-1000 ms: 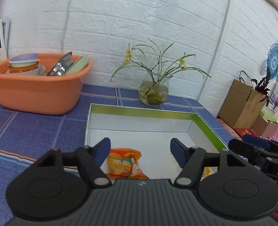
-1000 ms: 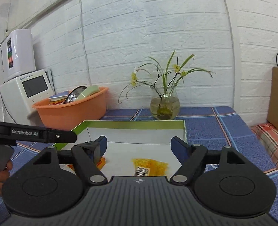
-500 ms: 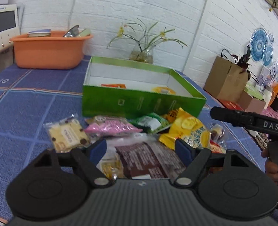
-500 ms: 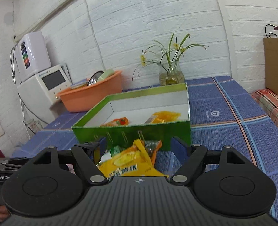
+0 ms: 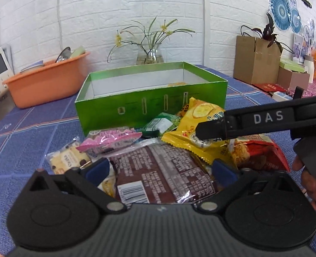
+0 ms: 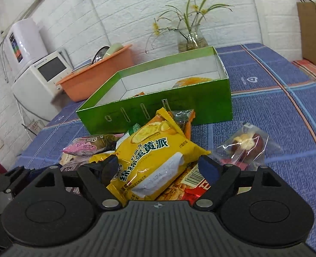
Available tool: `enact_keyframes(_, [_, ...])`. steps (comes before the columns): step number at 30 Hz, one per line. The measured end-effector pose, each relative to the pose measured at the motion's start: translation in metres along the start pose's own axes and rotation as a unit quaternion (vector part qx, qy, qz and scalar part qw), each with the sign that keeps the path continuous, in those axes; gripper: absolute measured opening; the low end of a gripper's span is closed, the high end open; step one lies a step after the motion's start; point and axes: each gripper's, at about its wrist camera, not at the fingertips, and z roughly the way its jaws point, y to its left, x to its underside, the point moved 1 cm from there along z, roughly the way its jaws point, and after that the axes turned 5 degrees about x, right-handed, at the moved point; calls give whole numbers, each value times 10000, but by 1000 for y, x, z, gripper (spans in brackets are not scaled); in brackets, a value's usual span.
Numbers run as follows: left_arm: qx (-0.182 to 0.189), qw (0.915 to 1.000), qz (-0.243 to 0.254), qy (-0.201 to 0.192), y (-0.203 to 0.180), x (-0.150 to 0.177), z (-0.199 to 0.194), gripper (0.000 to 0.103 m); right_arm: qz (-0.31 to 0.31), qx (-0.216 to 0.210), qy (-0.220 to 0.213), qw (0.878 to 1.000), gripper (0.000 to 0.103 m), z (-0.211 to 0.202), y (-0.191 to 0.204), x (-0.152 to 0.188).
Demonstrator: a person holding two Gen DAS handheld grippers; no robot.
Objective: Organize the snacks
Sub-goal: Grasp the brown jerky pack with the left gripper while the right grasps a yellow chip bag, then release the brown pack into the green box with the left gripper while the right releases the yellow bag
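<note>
Two claws hang spread over the heap just before the green cardboard box [image 5: 151,105]: the left gripper [image 5: 161,170], just widened, straddles the brown clear-wrapped packet [image 5: 164,171], the right gripper [image 6: 159,168] the yellow pie packet [image 6: 153,158], so pinch each mid-body, clear of neighbouring wrappers.

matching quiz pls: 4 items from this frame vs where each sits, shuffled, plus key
1. brown packet
2. yellow pie packet
3. clear-wrapped snack
4. orange basin

A. on the cloth, right of the pile, right wrist view
B. behind the green box, left
C. between the left gripper fingers
D. between the right gripper fingers

Pairs: 1-C, 2-D, 3-A, 4-B
</note>
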Motion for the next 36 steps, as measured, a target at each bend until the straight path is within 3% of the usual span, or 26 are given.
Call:
enact_keyframes(3, [8, 10000, -37, -53, 0, 1, -2, 90, 4, 63, 75, 10000, 103, 9, 6, -4])
enact_keyframes(7, [9, 9999, 57, -111, -1, 3, -7, 85, -457, -33, 102, 9989, 103, 15, 14, -8])
enact_keyframes(10, [149, 9997, -59, -165, 4, 6, -16, 82, -616, -72, -130, 9980, 90, 5, 17, -6])
enact_keyframes(14, [259, 9985, -366, -321, 17, 9, -37, 81, -452, -286, -342, 9980, 87, -15, 17, -3])
enact_keyframes(21, [77, 9915, -996, -834, 50, 3, -86, 81, -440, -367, -742, 9956, 87, -47, 24, -5])
enact_keyframes(28, [-181, 9834, -985, -1510, 67, -29, -121, 81, -645, -913, -733, 9910, 87, -59, 47, -4])
enact_keyframes(32, [-256, 9811, -757, -1762, 70, -67, -117, 81, -838, -905, -1267, 9842, 87, -67, 58, -27])
enact_keyframes(36, [-138, 9785, -763, -1913, 76, -105, -102, 81, -952, -442, -2147, 9710, 87, -84, 43, -58])
